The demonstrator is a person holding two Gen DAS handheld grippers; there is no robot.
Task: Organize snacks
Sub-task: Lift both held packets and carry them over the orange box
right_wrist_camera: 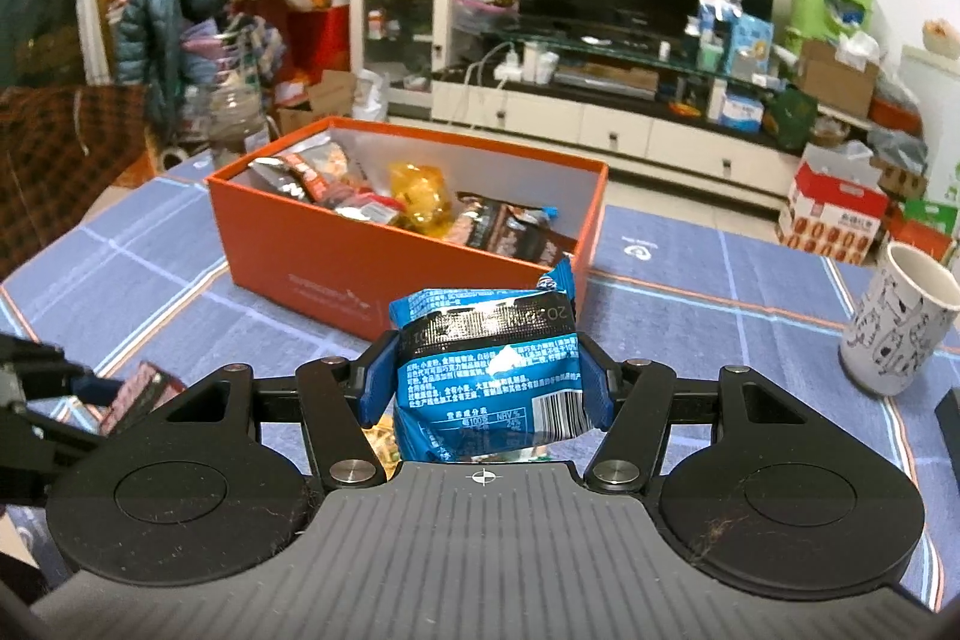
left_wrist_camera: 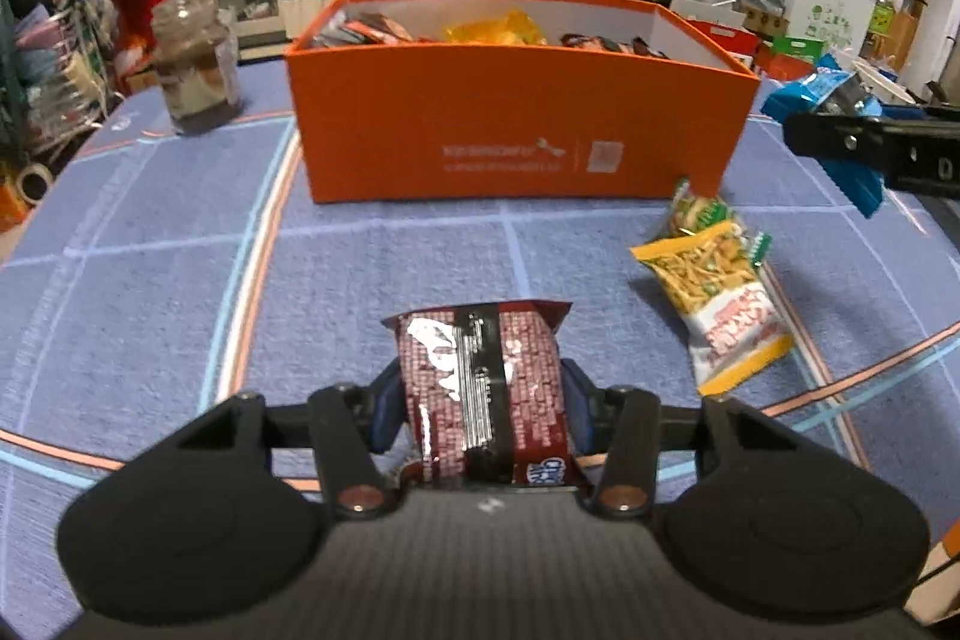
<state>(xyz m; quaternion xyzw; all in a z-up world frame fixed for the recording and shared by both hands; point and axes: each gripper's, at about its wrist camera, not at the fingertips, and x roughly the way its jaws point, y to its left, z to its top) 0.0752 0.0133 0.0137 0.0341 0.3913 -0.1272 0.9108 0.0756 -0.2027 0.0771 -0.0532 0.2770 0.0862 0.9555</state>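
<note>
Left wrist view
- Left tool (left_wrist_camera: 483,400): clenched on a dark red snack packet (left_wrist_camera: 483,388); the blue pads press its two long sides.
- Packet axis: runs lengthwise along the fingers, its far end aimed at the orange box (left_wrist_camera: 516,124).
- Box: straight ahead toward the far edge of the desk (left_wrist_camera: 150,250), open-topped and already holding several packets.
- Loose snacks: a yellow-and-white packet (left_wrist_camera: 717,304) lies on the blue cloth to the right, a green packet (left_wrist_camera: 699,211) just beyond it, close to the box's near right corner.
- Other things: a glass jar (left_wrist_camera: 192,64) stands near the far left edge.

Right wrist view
- Right tool (right_wrist_camera: 486,376): clenched on a blue snack packet (right_wrist_camera: 489,376), held clear above the desk.
- Box from here: ahead and slightly left, its near right corner just beyond the packet.
- Mug (right_wrist_camera: 900,322): near the right edge, well apart from the box.

Judgement
- Nearer hand: the right tool seems closer to the box opening, so it likely drops first.
- Coming move: each packet must travel forward over the near wall before release.
</note>
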